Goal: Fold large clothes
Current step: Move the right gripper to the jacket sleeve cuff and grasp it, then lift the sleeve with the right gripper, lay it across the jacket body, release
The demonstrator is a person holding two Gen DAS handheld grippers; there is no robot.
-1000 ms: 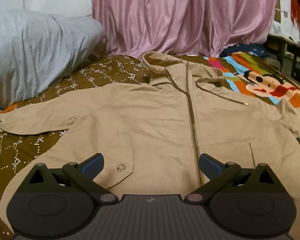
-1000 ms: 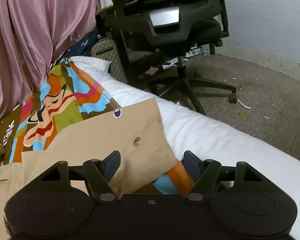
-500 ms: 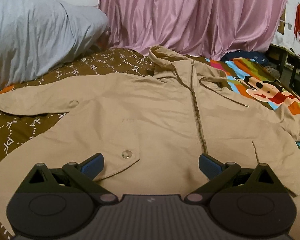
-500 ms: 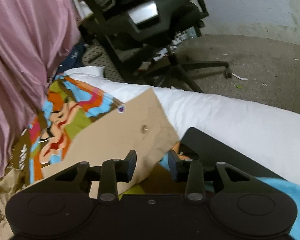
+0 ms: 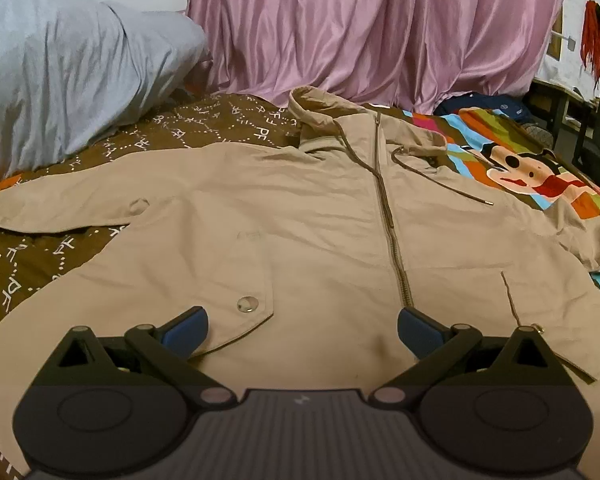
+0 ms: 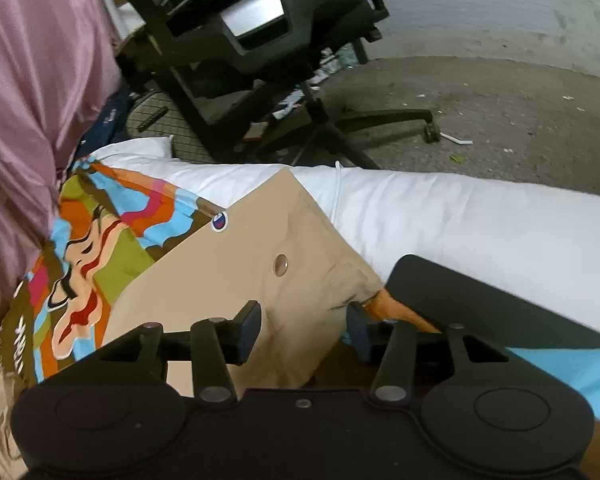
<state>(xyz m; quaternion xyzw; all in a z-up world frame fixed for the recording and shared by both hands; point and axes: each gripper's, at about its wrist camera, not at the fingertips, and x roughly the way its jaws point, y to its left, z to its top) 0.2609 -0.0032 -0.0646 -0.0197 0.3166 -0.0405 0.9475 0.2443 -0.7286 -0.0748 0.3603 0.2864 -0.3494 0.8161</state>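
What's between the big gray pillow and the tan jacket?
In the left wrist view, only brown blanket with white letters lies between the pillow and the jacket; nothing else sits there.

Left wrist view looks low and close across the jacket point(image 5: 300, 220) toward the curtain point(image 5: 380, 28). Right wrist view faces the bed's edge and chair point(image 6: 260, 40), sharing that jacket's sleeve point(image 6: 240, 280).

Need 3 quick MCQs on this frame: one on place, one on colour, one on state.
1. The tan zip-up hooded jacket lies:
A. spread on the bed
B. on the floor
C. over a chair

2. The curtain behind is:
A. green
B. pink
C. white

3. The left tongs are:
A. shut on the hood
B. shut on a sleeve
C. open above the hem

A: it lies flat on the patterned bedcover.
B: pink folds.
C: both pads stand apart, gripping nothing.
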